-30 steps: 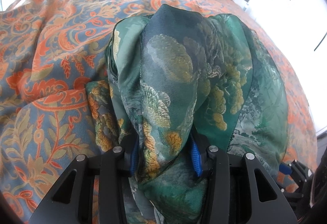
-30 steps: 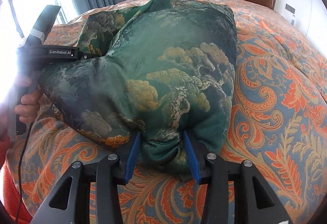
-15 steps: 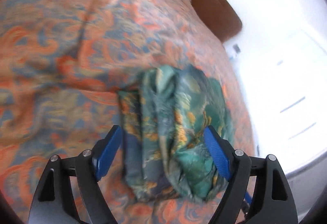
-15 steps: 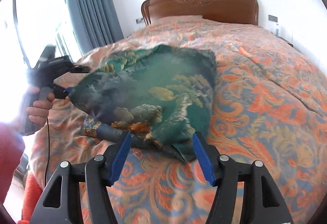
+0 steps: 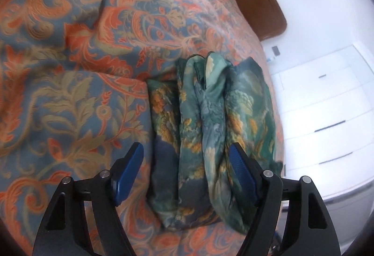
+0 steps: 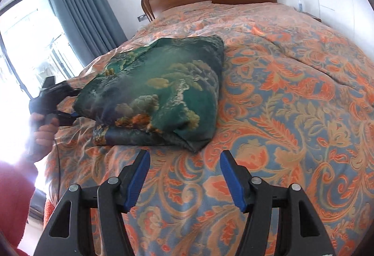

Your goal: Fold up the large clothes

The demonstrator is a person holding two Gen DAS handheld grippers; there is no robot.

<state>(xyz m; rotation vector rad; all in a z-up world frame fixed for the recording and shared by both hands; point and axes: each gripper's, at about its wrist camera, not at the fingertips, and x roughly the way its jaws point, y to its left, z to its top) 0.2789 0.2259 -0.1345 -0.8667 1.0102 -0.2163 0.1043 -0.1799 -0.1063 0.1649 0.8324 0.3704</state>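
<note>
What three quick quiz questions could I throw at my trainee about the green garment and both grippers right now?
1. True or false: the right gripper is clamped on the green garment.
2. The folded garment rests on: A) the floor, B) the patterned bedspread, C) a chair.
3. Fill in: the left gripper has its jaws ____, with the garment's layered edge lying between its fingers, not gripped.

Key
1. False: it is open, short of the garment's near corner.
2. B.
3. Open.
</note>
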